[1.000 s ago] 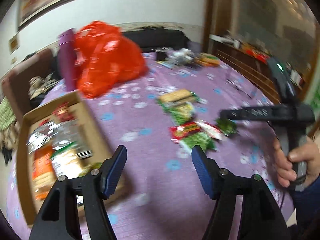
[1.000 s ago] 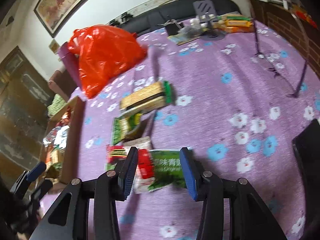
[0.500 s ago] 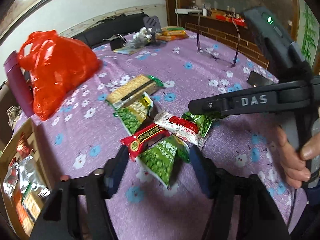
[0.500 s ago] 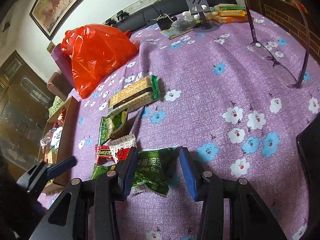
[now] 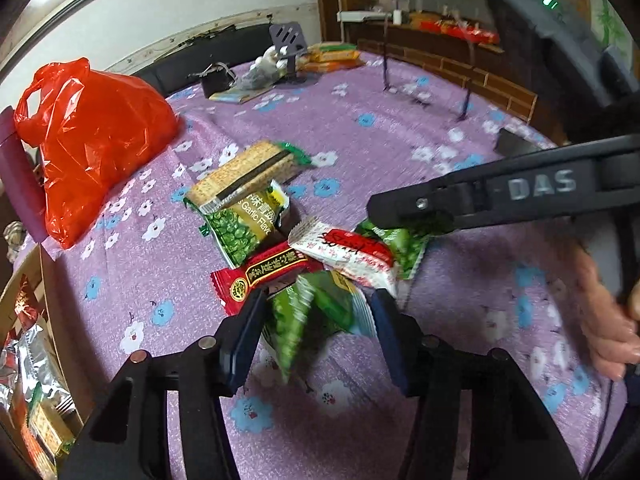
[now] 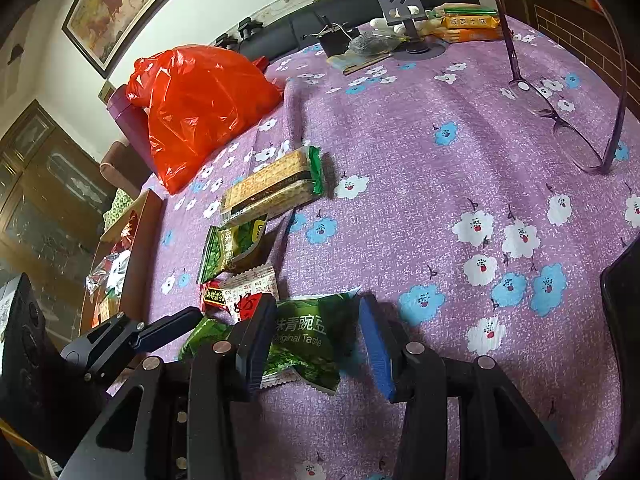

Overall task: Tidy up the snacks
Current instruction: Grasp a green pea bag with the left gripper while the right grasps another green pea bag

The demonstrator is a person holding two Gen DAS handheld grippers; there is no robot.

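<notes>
Snack packets lie heaped on a purple flowered tablecloth [image 5: 360, 120]. From the left wrist, the left gripper [image 5: 318, 334] stands spread, its blue pads on either side of a crinkled green pea packet [image 5: 308, 316], blurred; contact cannot be told. Beyond it overlap a glossy red packet [image 5: 264, 272] with gold characters, a white-and-red wrapper [image 5: 344, 250], a green "Garlic Flavor" pea bag [image 5: 240, 224] and a flat cracker pack [image 5: 248, 172]. The right gripper [image 5: 400, 216], marked "DAS", reaches over another green packet. A shiny red plastic bag [image 5: 88, 140] bulges far left; a cardboard box [image 5: 52, 320] holding packets sits at the table's left edge.

From the right wrist, the right gripper [image 6: 318, 342] is parted around a green packet [image 6: 304, 340] reading "Original Taste"; its left pad seems against the foil, its right pad apart. Open cloth stretches rightward to purple-framed eyeglasses [image 6: 568, 128].
</notes>
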